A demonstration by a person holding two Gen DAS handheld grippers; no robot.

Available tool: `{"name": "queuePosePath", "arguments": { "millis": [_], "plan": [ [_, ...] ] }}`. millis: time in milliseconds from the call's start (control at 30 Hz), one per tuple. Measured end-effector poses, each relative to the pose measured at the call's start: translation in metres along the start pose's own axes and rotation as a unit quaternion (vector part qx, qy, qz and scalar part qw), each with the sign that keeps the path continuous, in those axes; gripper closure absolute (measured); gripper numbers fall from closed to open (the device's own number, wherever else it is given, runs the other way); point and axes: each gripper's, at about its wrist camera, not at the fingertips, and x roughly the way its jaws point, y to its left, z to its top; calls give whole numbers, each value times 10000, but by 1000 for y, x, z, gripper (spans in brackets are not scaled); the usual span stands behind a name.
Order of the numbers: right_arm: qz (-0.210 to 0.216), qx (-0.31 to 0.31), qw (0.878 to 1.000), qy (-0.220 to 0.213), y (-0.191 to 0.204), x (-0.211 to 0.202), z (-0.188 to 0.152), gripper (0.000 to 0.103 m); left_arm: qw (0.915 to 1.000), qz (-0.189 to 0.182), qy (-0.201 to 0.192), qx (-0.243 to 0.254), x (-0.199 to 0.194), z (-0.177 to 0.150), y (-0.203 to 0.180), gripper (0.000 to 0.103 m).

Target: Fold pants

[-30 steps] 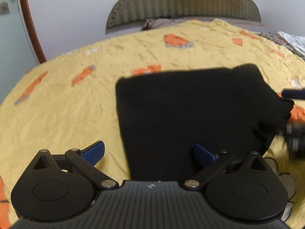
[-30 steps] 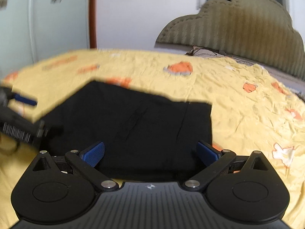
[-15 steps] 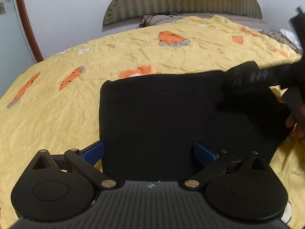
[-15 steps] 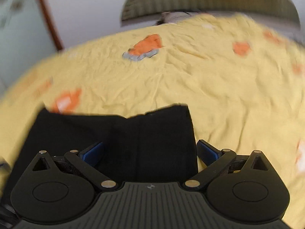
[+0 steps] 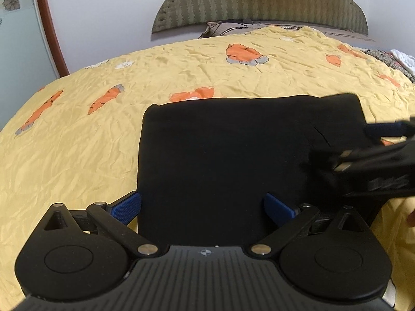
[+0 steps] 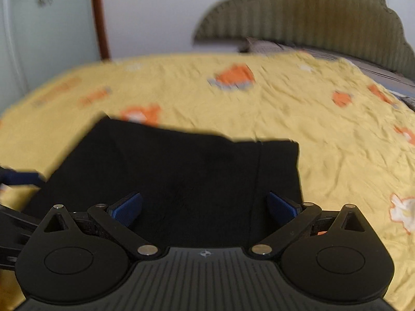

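Note:
The black pants [image 5: 228, 155] lie folded into a flat, roughly square stack on the yellow bedspread [image 5: 77, 142]. My left gripper [image 5: 202, 207] is open and empty, just above the stack's near edge, its left finger over the stack's left side. My right gripper [image 6: 205, 207] is open and empty over the near right part of the pants [image 6: 181, 171]. The right gripper also shows blurred at the right edge of the left wrist view [image 5: 376, 155], over the stack's right side. The left gripper shows at the left edge of the right wrist view [image 6: 18, 181].
The bedspread has orange carrot prints [image 5: 243, 53]. An olive padded headboard [image 5: 259, 2] and a pillow [image 5: 233, 27] stand at the far end. A wood-framed door [image 5: 49, 26] is at the back left. Patterned bedding [image 5: 394, 57] lies at the far right.
The raised right part of the pants has come down flat, so the stack is now a neat square. The right gripper swung back over the stack's right side. Both grippers stay open.

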Motion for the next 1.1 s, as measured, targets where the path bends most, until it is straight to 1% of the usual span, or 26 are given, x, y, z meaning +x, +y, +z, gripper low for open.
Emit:
{"name": "queuePosePath", "arguments": {
  "millis": [33, 67, 200, 333, 400, 500, 600, 867, 1100],
  "plan": [
    [-98, -112, 9999, -61, 1, 2, -4, 0, 10000, 0, 5, -27, 1, 0, 0, 0],
    [-103, -157, 9998, -116, 0, 1, -7, 0, 10000, 12, 3, -47, 1, -1, 0, 0],
    [-170, -157, 9994, -254, 2, -1, -14, 0, 9999, 94, -99, -35, -1, -5, -3, 0],
    [-252, -109, 9968, -749, 4, -1, -28, 0, 9990, 317, -292, 149, -5, -11, -12, 0],
    [-277, -145, 9966, -762, 4, -2, -28, 0, 9980, 412, -438, 188, -8, -15, -16, 0],
    [-305, -175, 9965, -762, 5, -1, -26, 0, 9972, 462, -594, 10, -9, -21, -16, 0],
    [-309, -177, 9964, -764, 5, -1, -26, 0, 9956, 426, -806, -208, -9, -29, -13, 0],
    [-238, -114, 9966, -785, 5, 0, -25, 0, 9956, 254, -793, -423, -8, -30, -3, 0],
    [-238, -115, 9966, -786, 5, -1, -25, 0, 9953, 173, -777, -548, -7, -31, 0, 0]
  ]
}}
